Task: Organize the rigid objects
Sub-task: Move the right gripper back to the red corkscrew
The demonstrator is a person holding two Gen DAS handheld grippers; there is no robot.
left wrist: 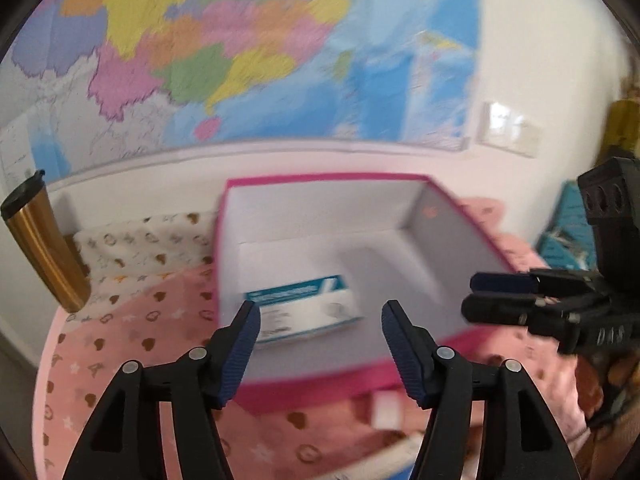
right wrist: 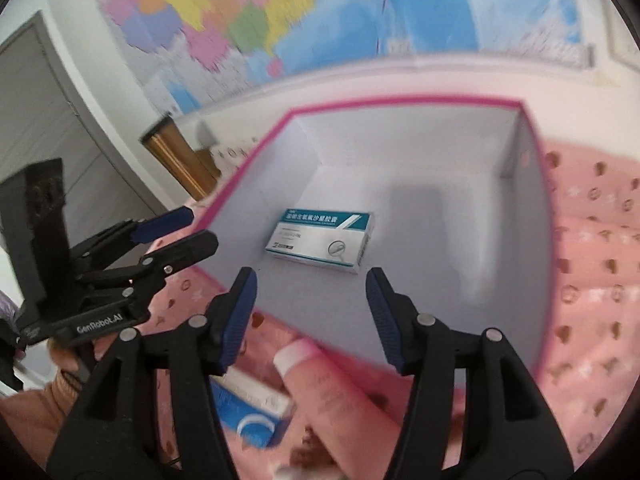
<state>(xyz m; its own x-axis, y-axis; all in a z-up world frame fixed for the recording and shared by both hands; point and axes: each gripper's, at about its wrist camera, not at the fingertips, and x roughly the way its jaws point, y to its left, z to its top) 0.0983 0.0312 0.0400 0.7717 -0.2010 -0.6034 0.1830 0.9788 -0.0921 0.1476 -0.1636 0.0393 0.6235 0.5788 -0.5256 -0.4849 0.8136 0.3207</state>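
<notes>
Pink cloth printed with small hearts and stars [right wrist: 592, 264] covers the surface, and on it stands the open magenta-edged cardboard box with white inner walls [left wrist: 448, 216]. Flat on the box floor lies the white and teal medicine carton [right wrist: 322, 240], alone in there. The left gripper [left wrist: 318, 328] hangs over the box's near rim with its jaws spread wide and nothing between them. The right gripper [right wrist: 310, 300] hangs over the same rim, its jaws also wide and bare. On the cloth in front of the box lie a pink tube with a white cap [right wrist: 320, 384] and a blue and white flat carton [right wrist: 244, 408]. Left of the box stands a gold metal tumbler with a black lid [left wrist: 40, 240]. Behind the box, a colourful wall map [left wrist: 224, 48] fills the white wall.
</notes>
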